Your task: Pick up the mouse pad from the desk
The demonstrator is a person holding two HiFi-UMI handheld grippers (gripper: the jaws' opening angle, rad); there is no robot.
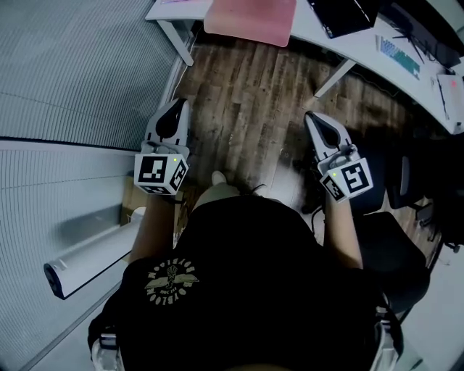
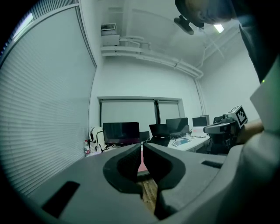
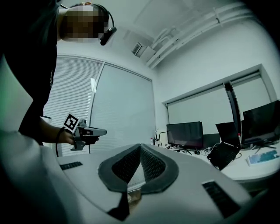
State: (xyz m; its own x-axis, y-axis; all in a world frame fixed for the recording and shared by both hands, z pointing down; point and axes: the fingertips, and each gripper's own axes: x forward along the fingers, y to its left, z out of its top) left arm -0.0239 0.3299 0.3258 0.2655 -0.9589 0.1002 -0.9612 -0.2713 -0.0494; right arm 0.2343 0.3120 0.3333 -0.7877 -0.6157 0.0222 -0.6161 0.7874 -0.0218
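The pink mouse pad (image 1: 250,20) lies on the white desk (image 1: 362,49) at the top of the head view, its near edge hanging over the desk's rim. Both grippers are held level over the wooden floor, short of the desk. My left gripper (image 1: 176,103) is shut with nothing in it; in its own view the tips (image 2: 142,145) meet and a pink strip of the mouse pad (image 2: 142,165) shows far behind them. My right gripper (image 1: 312,116) is also shut and empty, its tips (image 3: 140,146) touching.
A dark laptop (image 1: 341,16) and a keyboard (image 1: 399,56) lie on the desk right of the pad. A black office chair (image 1: 395,253) stands at my right. A white tube (image 1: 87,261) lies by the blinds at left. Monitors (image 2: 120,131) line the far desk.
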